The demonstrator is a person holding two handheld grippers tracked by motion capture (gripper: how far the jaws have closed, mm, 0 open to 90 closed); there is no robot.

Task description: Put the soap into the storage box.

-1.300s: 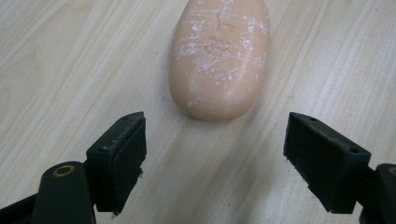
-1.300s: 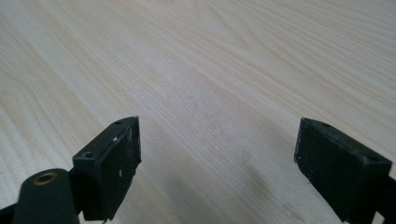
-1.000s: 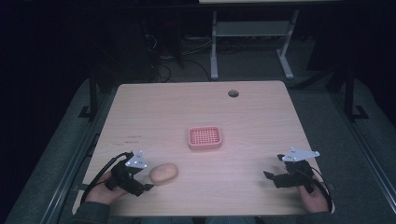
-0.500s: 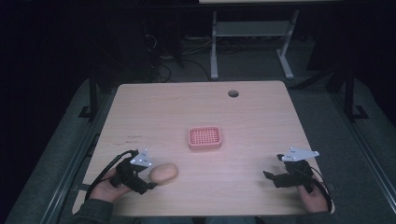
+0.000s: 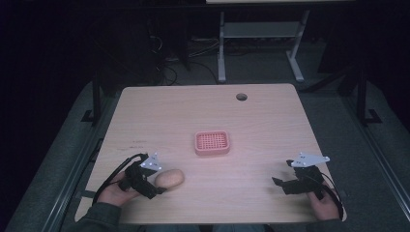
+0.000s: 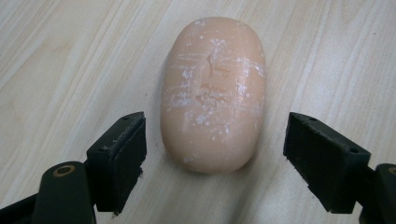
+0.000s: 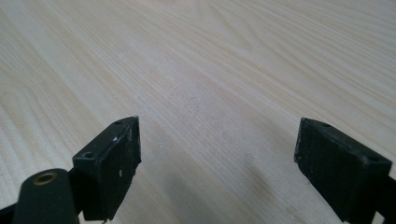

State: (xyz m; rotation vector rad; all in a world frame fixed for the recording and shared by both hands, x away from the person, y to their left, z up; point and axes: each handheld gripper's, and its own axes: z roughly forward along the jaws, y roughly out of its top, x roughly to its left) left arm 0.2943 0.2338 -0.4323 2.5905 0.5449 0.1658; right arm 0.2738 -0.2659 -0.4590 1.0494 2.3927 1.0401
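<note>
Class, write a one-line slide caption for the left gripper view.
Open left gripper straddles a peach soap bar lying on the wooden table.

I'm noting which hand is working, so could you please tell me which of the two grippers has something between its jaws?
The left gripper: its open jaws flank the peach soap bar without touching it. The right gripper has bare table between its jaws.
</note>
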